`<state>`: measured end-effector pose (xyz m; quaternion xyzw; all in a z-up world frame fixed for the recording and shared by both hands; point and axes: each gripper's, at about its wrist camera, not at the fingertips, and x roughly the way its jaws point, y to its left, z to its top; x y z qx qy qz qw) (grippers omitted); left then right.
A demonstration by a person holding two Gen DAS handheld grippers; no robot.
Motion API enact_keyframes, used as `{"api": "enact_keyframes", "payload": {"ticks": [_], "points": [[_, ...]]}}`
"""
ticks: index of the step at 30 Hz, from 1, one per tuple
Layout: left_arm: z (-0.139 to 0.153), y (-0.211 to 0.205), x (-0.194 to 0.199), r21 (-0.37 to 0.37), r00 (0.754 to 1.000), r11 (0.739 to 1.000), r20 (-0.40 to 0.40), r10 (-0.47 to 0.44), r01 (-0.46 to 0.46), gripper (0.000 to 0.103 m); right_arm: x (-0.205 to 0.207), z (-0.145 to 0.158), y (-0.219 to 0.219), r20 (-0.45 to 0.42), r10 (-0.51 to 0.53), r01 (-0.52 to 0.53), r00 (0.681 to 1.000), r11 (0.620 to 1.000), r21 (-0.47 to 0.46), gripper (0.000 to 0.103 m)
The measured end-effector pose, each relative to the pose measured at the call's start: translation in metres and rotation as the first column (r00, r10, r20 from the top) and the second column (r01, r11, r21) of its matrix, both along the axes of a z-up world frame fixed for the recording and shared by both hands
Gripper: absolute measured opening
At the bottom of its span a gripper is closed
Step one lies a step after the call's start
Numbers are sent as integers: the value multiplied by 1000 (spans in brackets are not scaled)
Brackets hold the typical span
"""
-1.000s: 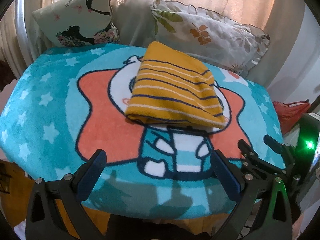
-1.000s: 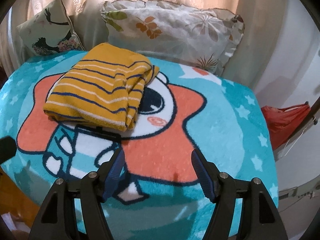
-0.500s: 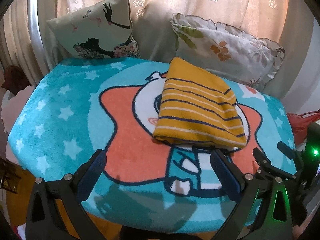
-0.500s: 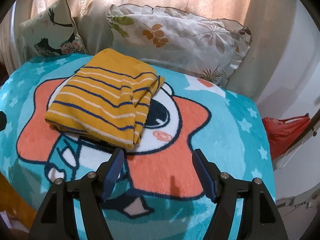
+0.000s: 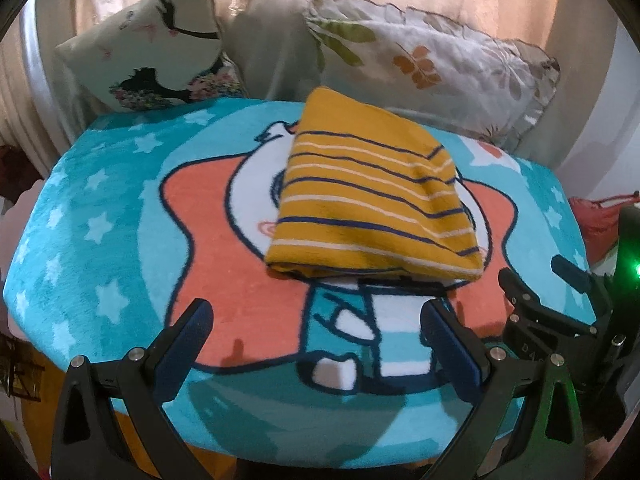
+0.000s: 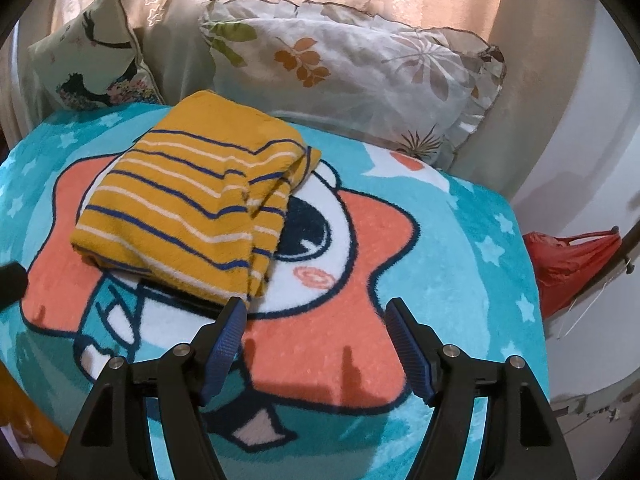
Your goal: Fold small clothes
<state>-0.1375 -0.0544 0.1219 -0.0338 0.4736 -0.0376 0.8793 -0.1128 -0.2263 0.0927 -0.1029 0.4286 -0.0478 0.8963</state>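
Now your folded garment (image 5: 372,208) lies on the blanket (image 5: 100,216), over the white face of the cartoon figure at the blanket's centre, its far edge toward the two pillows beyond the blanket. Both of your tools hover over the near part of the blanket, short of the garment. Your left tool (image 5: 316,320) stands spread with nothing between its jaws; your right tool (image 6: 316,320) is likewise spread and empty, its left fingertip just beside the garment's near right corner, and whether it touches cannot be told.

Step in hand, as judged: the garment is already a compact rectangular bundle of several layers, so folding of this piece looks done or nearly so. Your next move would call for either a last tidy of the loose layered edge on the side toward your right tool, or lifting the bundle whole; a lift needs the jaws to close on all the layers at once, or the bundle may slump open.

Materials: the garment is a soft, thick knit, mustard yellow with thin navy and white stripes. The blanket is plush fleece, turquoise with pale stars and a coral star shape. Behind it lie a floral pillow (image 6: 360,68) with a frilled edge and a printed cushion (image 6: 92,60).
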Motion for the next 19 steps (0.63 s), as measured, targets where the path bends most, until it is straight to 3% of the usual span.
{"api": "enact_keyframes", "payload": {"ticks": [8,19], "points": [[-5,-20,8,10,998,998,-15,-55,55,103,10,-2,-9,-13,-15,15,1000,1000,12,76],[-13,-14,26,-2,998,1000,-50,-27,27,103,22,-10,-15,-51,-13,17,999,997,76,76]]}}
